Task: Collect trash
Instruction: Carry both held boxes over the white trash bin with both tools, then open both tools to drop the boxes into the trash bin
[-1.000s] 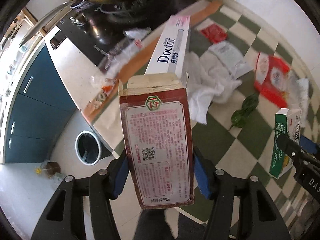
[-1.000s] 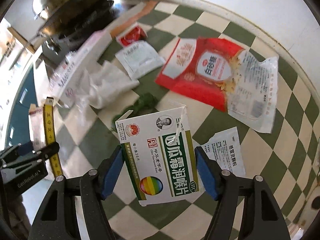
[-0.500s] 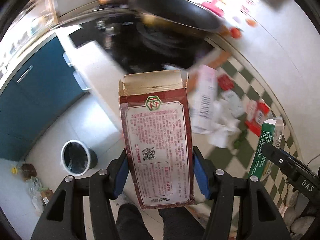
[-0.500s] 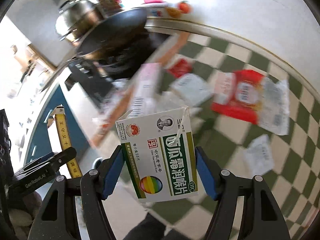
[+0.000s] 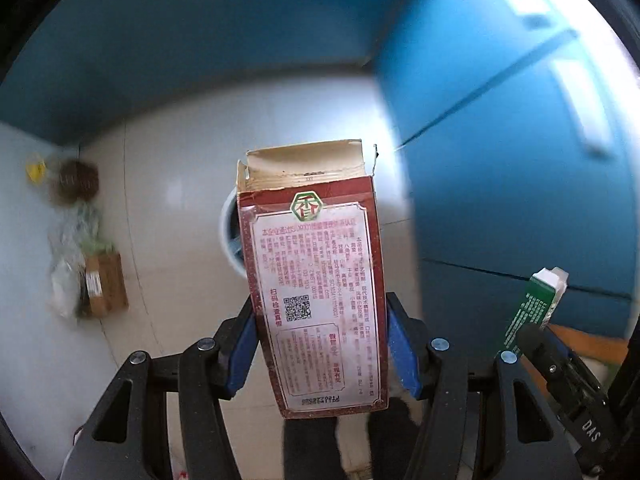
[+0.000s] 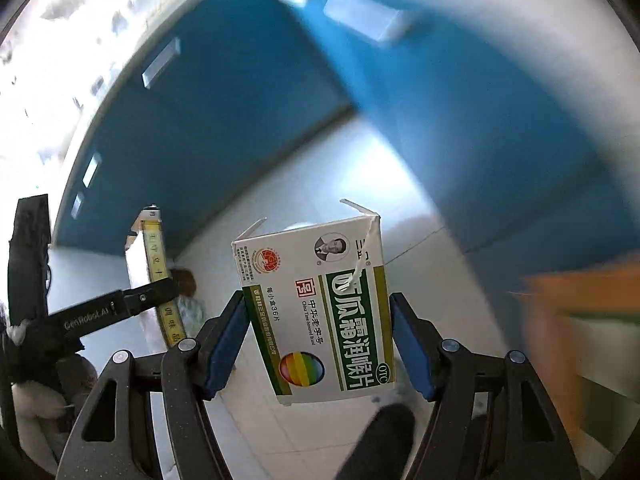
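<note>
My left gripper (image 5: 320,344) is shut on an opened dark red carton (image 5: 316,280) with white print, held upright over the floor. Behind the carton a sliver of the round trash bin (image 5: 229,236) shows; most of it is hidden. My right gripper (image 6: 318,340) is shut on a white and green medicine box (image 6: 320,308) with its flaps open. The medicine box (image 5: 536,304) and the right gripper's finger show at the lower right of the left wrist view. The red carton's yellow edge (image 6: 160,276) and the left gripper show at the left of the right wrist view.
Blue cabinet fronts (image 5: 520,160) rise close on the right and behind. The floor (image 5: 168,184) is pale tile. A cardboard box (image 5: 104,284), plastic bags and a dark jar (image 5: 74,184) sit by the far left wall. The orange counter edge (image 6: 580,300) is at the right.
Both grippers swung away from the checkered counter and down toward the floor, each still holding its box. The bin now lies straight behind the red carton. The view is motion-blurred.
</note>
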A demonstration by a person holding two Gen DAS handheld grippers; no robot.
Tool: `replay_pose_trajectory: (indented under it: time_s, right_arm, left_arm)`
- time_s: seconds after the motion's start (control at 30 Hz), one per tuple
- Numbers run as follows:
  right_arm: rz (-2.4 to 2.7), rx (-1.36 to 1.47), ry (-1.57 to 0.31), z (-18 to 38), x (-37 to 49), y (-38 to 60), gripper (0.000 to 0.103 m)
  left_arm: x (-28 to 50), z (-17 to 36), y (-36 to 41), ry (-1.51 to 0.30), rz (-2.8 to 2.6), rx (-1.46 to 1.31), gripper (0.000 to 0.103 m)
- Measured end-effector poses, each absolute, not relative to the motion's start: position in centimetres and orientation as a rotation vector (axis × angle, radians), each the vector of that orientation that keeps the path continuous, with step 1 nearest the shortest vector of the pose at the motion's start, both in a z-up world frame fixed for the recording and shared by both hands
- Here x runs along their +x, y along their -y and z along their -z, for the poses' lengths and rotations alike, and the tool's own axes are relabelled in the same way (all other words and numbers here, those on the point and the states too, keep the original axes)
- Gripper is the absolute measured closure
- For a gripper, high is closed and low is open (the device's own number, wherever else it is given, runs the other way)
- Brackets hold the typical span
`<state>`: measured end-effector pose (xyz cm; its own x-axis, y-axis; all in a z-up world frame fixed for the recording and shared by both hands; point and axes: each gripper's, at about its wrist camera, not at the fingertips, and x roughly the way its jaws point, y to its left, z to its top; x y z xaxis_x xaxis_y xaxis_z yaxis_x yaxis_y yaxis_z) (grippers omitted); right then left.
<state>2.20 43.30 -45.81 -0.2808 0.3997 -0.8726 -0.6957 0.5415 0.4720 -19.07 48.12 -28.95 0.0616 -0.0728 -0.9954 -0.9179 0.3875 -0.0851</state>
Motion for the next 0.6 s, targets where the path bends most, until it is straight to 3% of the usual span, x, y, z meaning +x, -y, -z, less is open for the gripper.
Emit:
replay_pose_trajectory:
  time_s: [0.17, 0.3, 0.37, 0.53, 0.57, 0.6]
  right_arm:
    - [-1.111, -0.383, -1.557, 61.0, -2.9, -51.6, 0.032]
    - [-1.127, -0.471, -1.565, 68.7, -5.5, -55.4, 0.032]
    - [-1.142, -0.511, -1.562, 71.4, -6.7, -56.6, 0.032]
    - [-1.154, -0.587, -1.619, 76.0, -9.0, -58.1, 0.030]
    - [-1.152, -0.593, -1.630, 76.7, -9.2, -58.0, 0.024]
    - [-1.155, -0.594, -1.633, 76.9, -9.4, -57.9, 0.008]
  left_arm:
    - [-20.1, 43.4, -51.1, -1.408, -0.845, -1.124, 0.048]
    - [-20.9, 49.9, -53.4, -1.413, -0.829, -1.174, 0.048]
    - [-21.2, 55.9, -55.8, -1.416, -0.802, -1.219, 0.047]
    - [-22.7, 59.2, -55.9, -1.396, -0.751, -1.361, 0.045]
    - [-23.1, 59.3, -55.8, -1.390, -0.756, -1.359, 0.044]
    - [-23.1, 58.2, -55.5, -1.382, -0.766, -1.348, 0.028]
